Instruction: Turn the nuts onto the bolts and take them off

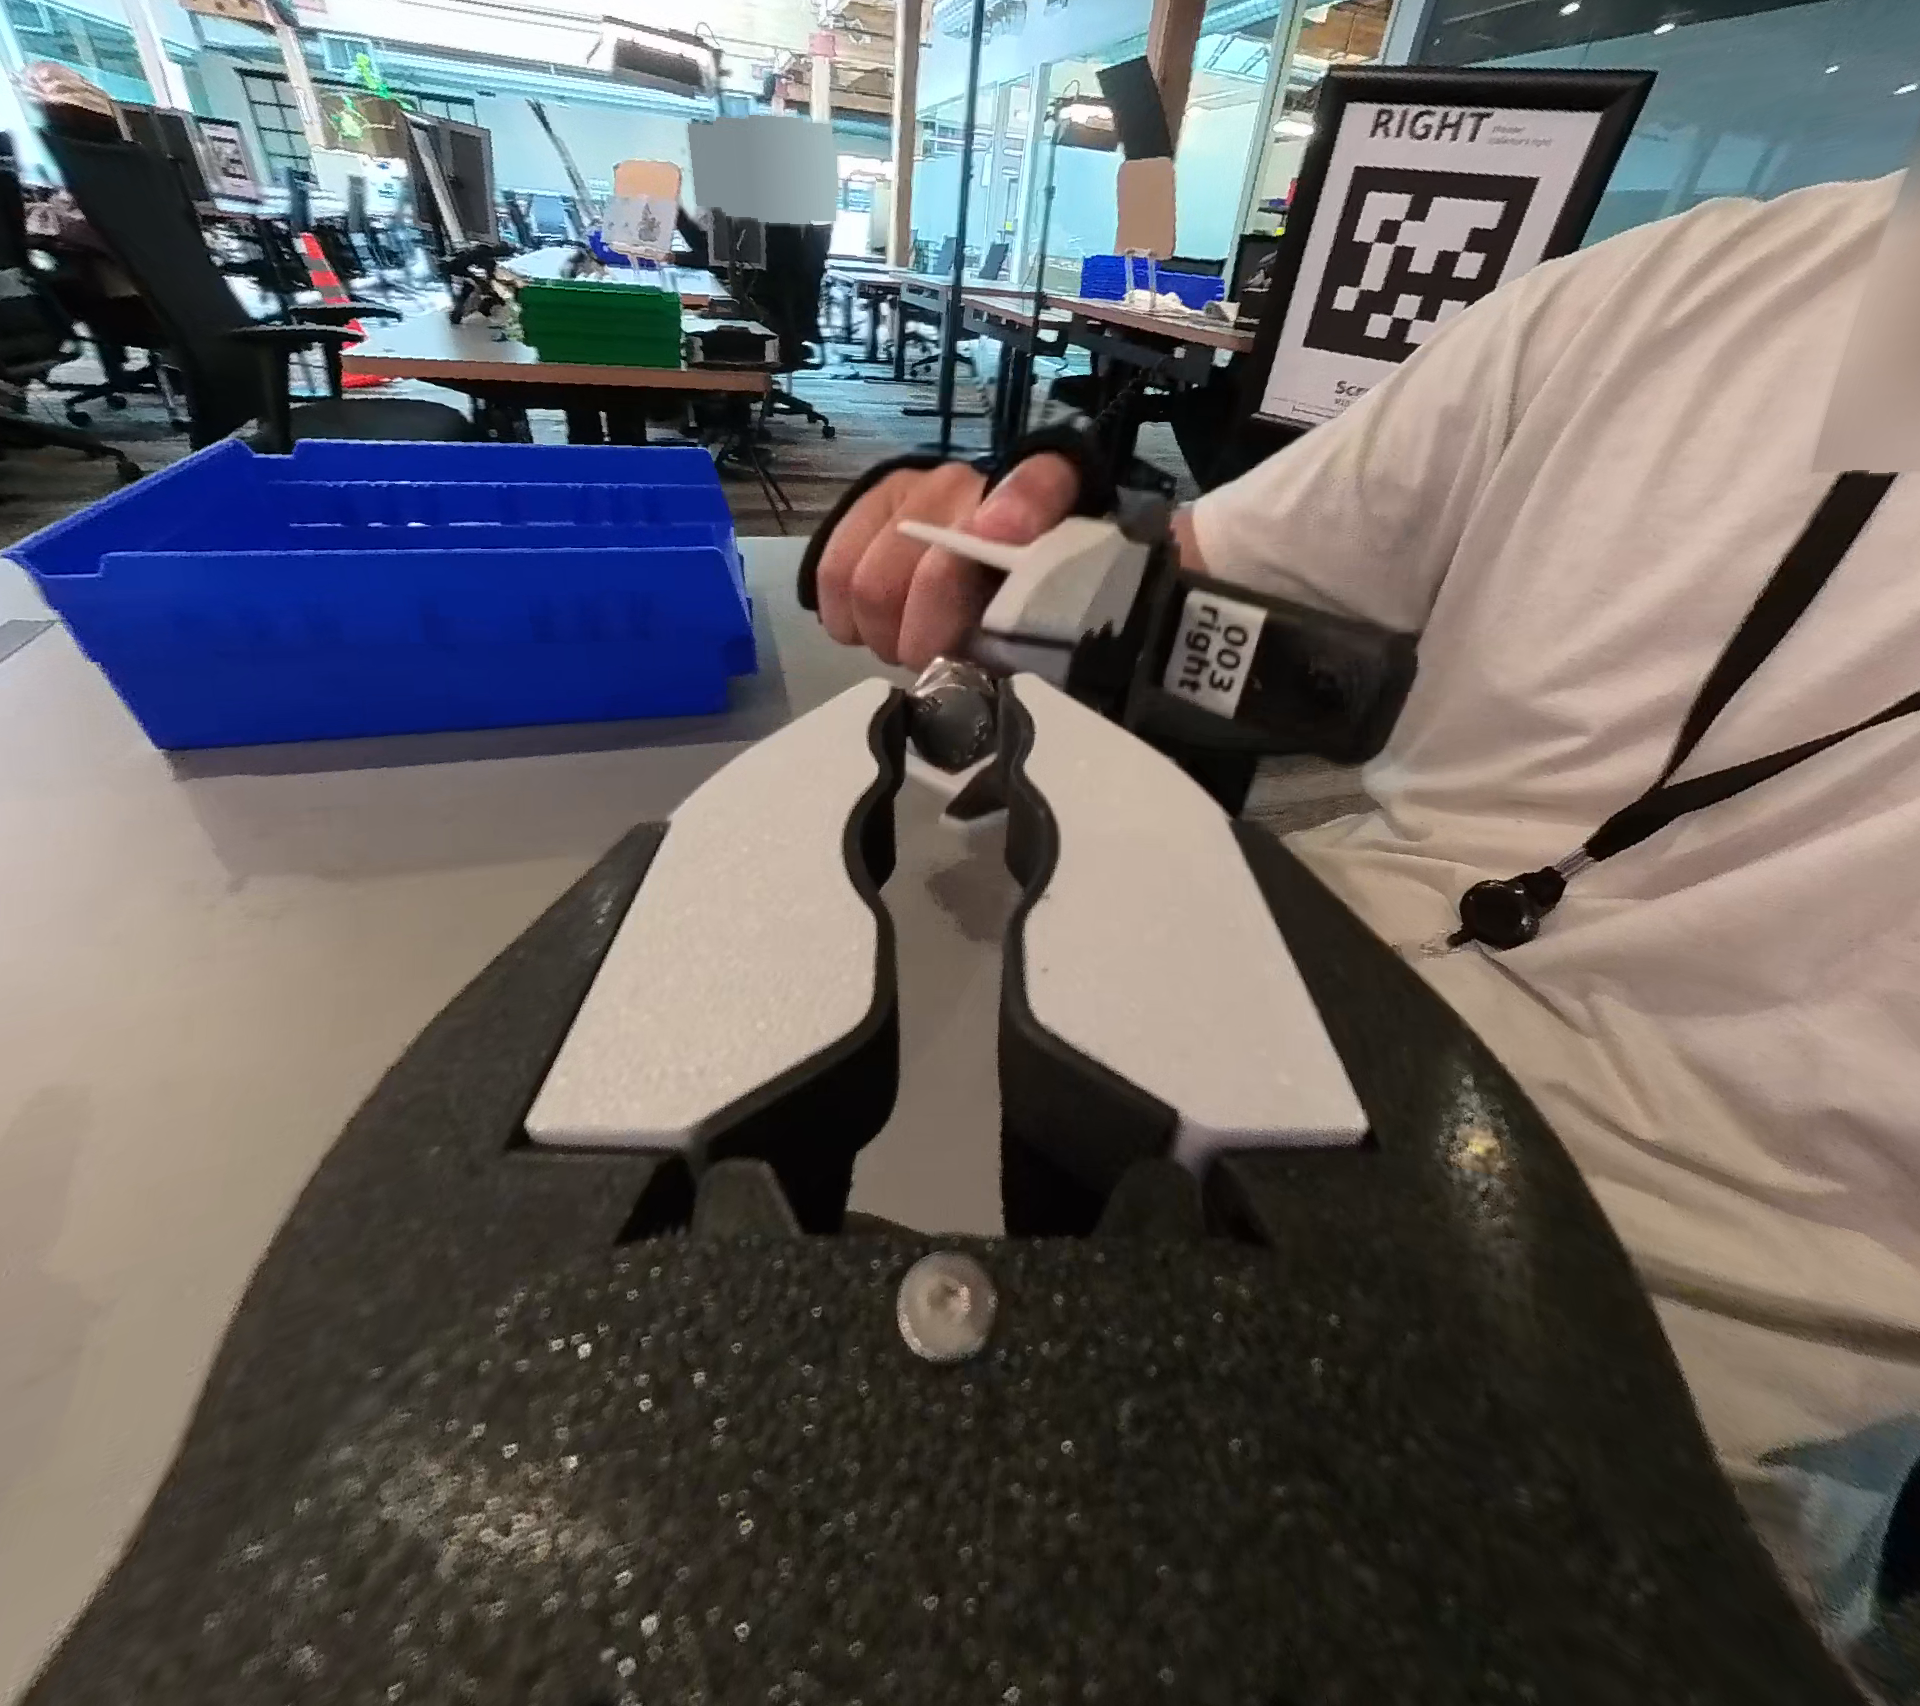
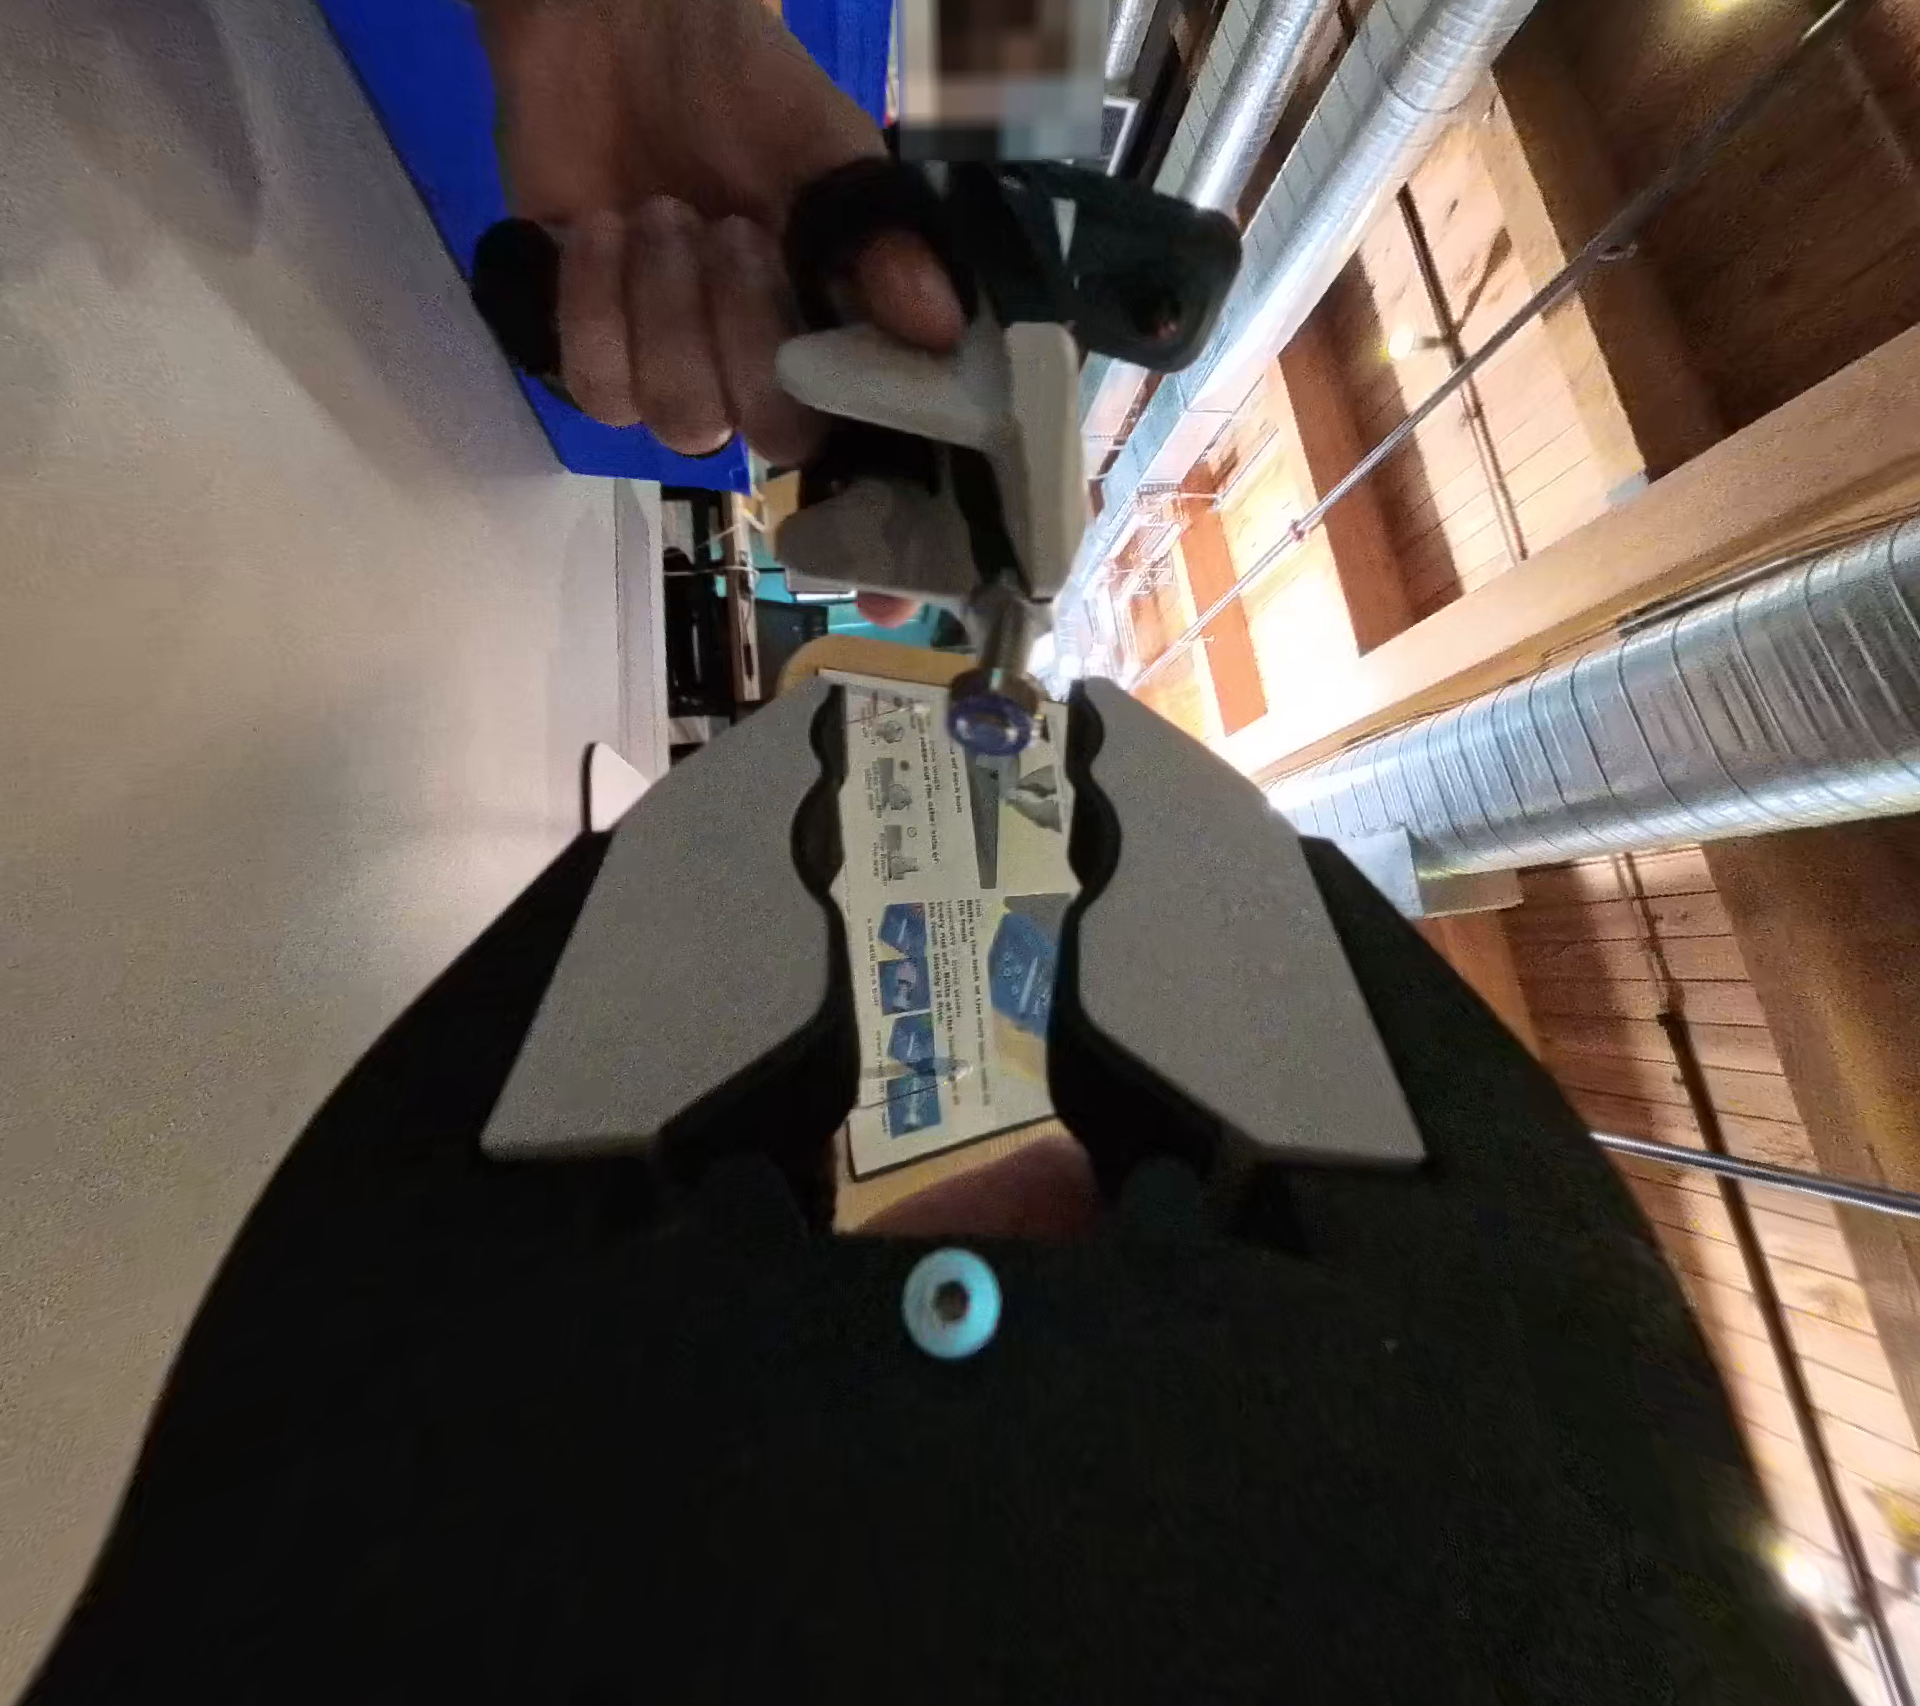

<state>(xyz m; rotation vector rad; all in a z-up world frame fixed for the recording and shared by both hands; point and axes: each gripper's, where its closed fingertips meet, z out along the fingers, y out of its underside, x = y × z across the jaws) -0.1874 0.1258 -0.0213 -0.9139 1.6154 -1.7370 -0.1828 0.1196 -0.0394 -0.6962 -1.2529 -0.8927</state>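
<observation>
My left gripper (image 1: pixel 945 726) is shut on a steel bolt (image 1: pixel 948 718), held at the fingertips above the grey table (image 1: pixel 208 877). In the right wrist view, the left gripper (image 2: pixel 997 591), in a person's hand (image 2: pixel 665 202), holds the bolt shaft (image 2: pixel 1003 628), which points at me. A nut (image 2: pixel 992 718) sits on the shaft's end. My right gripper (image 2: pixel 956 721) is open, its two fingers on either side of the nut with gaps on both sides. The right gripper also shows in the left wrist view (image 1: pixel 935 669), in a hand just beyond the bolt.
A blue bin (image 1: pixel 395 586) stands on the table at the far left and also shows in the right wrist view (image 2: pixel 395 46). A framed marker sign (image 1: pixel 1434 243) stands behind. The person's white shirt (image 1: pixel 1558 617) fills the right. An instruction sheet (image 2: pixel 914 981) lies beyond my right fingers. Left and right tips are no more than a few centimetres apart.
</observation>
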